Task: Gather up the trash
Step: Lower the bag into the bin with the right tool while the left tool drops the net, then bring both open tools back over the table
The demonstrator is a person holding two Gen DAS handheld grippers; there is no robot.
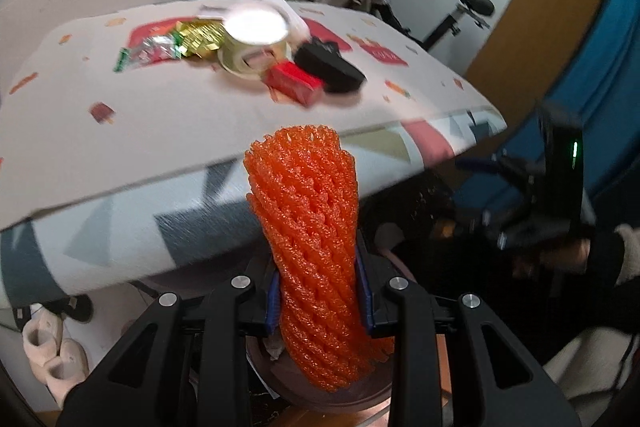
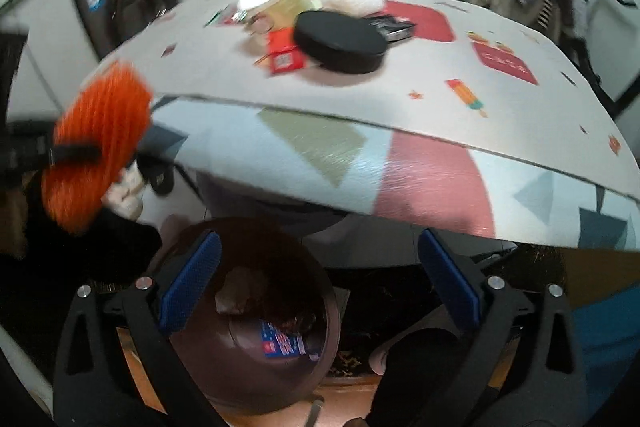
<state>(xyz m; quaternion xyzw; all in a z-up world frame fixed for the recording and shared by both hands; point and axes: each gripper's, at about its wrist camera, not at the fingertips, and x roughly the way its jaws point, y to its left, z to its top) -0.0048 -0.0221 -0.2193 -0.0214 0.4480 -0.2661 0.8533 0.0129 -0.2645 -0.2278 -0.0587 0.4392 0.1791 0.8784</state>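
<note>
Orange foam mesh fruit sleeve (image 1: 316,259) is pinched mid-length in the left gripper (image 1: 320,303), jaws closed down narrow on it, sleeve standing up past the fingertips. It hangs off the near edge of the counter (image 1: 168,119), right over the dark brown round plastic bin (image 2: 256,327) on the floor.

Step in hand looks like the drop: sleeve carried to the bin, not yet released.

Right gripper (image 2: 320,287) has jaws spread as wide as they go, nothing between them, also above the bin; a blue printed wrapper (image 2: 282,341) lies inside.

Next move: open the left jaws over the bin mouth. Foam is light and springy, so get low first or it may bounce out.

Still on the counter, far side: pale round lidded tub (image 2: 272,1), flat black round disc (image 2: 340,41), red carton (image 2: 284,55), gold and green wrappers (image 1: 176,43).
</note>
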